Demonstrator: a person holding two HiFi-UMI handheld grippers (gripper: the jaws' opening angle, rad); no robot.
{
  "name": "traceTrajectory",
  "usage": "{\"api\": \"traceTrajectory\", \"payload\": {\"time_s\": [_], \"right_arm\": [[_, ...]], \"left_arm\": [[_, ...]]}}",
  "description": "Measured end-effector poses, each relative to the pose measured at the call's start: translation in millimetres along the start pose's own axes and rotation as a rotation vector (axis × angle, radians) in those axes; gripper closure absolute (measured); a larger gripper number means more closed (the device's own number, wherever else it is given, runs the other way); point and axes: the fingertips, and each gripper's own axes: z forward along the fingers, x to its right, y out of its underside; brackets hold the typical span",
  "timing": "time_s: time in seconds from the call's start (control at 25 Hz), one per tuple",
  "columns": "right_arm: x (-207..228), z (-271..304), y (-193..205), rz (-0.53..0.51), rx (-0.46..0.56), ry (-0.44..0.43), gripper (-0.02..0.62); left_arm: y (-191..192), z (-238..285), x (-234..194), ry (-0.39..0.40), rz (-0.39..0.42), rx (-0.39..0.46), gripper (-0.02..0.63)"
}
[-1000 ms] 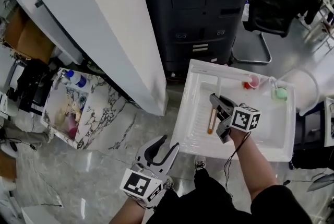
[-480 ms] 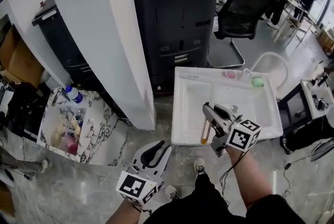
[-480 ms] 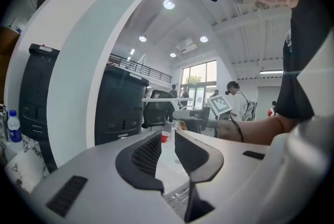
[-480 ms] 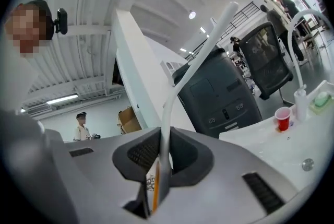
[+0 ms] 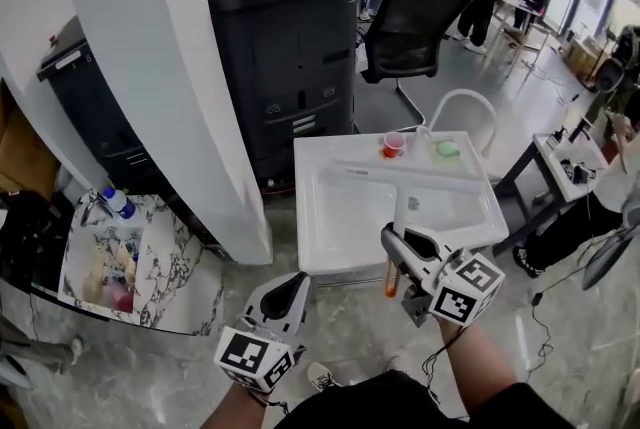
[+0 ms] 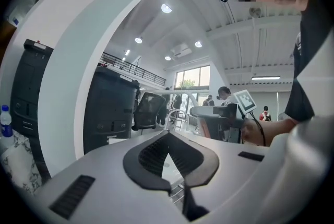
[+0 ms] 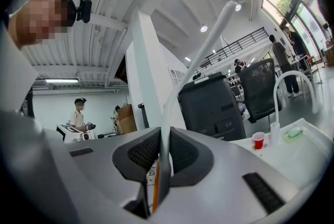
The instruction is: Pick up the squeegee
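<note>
The squeegee [image 5: 399, 209] has a white handle with an orange end and a long white blade that lies crosswise over the white sink [image 5: 330, 222]. My right gripper [image 5: 396, 244] is shut on the handle near that end and holds it off the sink. In the right gripper view the squeegee handle [image 7: 168, 108] runs up and away from between the right gripper's [image 7: 160, 137] pads. My left gripper [image 5: 291, 291] hangs low at the left, beside the sink's front corner, shut with nothing in it. The left gripper view shows the left gripper [image 6: 168, 138] with its tips together.
A red cup [image 5: 392, 146], a green sponge [image 5: 446, 149] and a white hose [image 5: 462, 107] stand at the sink's far edge. A black cabinet [image 5: 285, 47] and an office chair [image 5: 410, 29] are behind it, a white pillar [image 5: 160, 77] to the left. People stand in the background.
The right gripper has lifted the squeegee up off the sink toward me. The left gripper's jaws have gone from wide open to shut, and it has risen a little.
</note>
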Motion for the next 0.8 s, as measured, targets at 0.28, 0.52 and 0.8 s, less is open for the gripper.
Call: {"api": "traceTrajectory", "payload": {"time_s": [0.28,0.52,0.8], "right_arm": [[0,-65,-14,-0.099,0.011,-0.023,0.541],[19,-128,-15,-0.099,0.014,-0.073,0.541],[30,-185,-15,-0.081,0.02,-0.135,0.541]], "left_arm": [[5,20,55,-0.013,0.015,0.002,0.589],[15,37,128,-0.057,0.03,-0.017,0.589],[26,38,195,-0.119,0.063,-0.021,0.589]]}}
